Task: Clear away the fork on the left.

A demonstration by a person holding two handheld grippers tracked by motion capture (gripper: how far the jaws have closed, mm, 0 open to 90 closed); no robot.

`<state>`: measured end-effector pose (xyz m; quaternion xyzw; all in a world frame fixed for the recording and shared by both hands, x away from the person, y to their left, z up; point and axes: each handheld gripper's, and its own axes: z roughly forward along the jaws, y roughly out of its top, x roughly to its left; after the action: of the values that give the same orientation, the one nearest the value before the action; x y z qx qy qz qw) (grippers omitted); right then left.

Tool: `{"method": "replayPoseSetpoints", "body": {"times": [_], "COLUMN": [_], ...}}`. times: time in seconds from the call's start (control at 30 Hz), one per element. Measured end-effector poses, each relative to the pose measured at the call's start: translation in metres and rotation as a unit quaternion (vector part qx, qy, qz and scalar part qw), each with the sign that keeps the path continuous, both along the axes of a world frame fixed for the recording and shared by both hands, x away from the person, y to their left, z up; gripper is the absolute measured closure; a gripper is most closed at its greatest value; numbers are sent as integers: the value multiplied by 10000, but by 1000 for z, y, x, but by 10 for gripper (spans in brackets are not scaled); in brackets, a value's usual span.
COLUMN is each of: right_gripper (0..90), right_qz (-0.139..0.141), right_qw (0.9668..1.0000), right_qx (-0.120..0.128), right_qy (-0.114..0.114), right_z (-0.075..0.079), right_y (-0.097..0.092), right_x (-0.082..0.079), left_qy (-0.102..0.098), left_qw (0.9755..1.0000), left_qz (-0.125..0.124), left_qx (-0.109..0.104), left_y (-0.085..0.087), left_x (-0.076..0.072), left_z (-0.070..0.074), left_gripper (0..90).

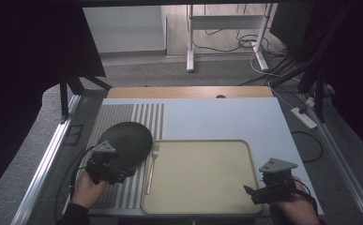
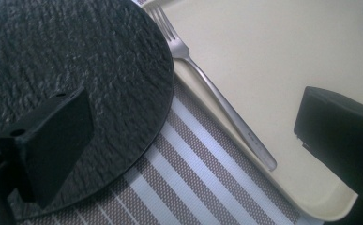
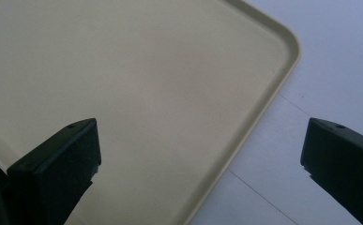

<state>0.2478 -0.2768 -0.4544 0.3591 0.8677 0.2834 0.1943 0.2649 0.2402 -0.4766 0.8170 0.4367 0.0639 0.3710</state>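
Both grippers spread wide & empty: left gripper [image 1: 116, 174] over round black slate plate [image 1: 128, 138] w/ fork [image 1: 151, 166] alongside, right gripper [image 1: 258, 193] at beige tray [image 1: 202, 206] corner.

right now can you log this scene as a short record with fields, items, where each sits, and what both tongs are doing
surface: table with a striped placemat on its left part
tray: beige tray, bare inside, at the near centre
plate: dark round textured plate on the placemat, left of the tray
fork: silver fork lying along the tray's left rim, tines pointing away from the person
left tongs: open, at the plate's near edge, holding nothing
right tongs: open, straddling the tray's near right corner, holding nothing
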Motion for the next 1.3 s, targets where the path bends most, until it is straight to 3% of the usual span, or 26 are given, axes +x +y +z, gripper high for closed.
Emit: {"method": "replayPoseSetpoints", "body": {"times": [0.2, 0.83, 1.07, 1.17, 1.3], "right_gripper": [0, 0, 0, 0, 0], "right_qz": [5, -87, -134, -157, -162], "right_qw": [10000, 10000, 9999, 9998, 9998], "right_qx": [-12, 16, 99, 108, 109], "right_qy": [5, 5, 9, 20, 25], "right_z": [0, 1, 1, 1, 1], "right_y": [0, -1, -2, -3, -3], "right_x": [0, 0, 1, 0, 0], "left_qy": [107, 142, 170, 206, 183], "left_qw": [9998, 9989, 9987, 9982, 9981], "left_qz": [164, 424, 479, 554, 593], "left_qx": [-20, -120, -52, 85, 31], "left_y": [7, 33, 38, 40, 43], "left_x": [-7, -36, -45, -49, -53], "left_z": [-2, -5, -6, -8, -7], "left_gripper": [0, 0, 0, 0, 0]}}
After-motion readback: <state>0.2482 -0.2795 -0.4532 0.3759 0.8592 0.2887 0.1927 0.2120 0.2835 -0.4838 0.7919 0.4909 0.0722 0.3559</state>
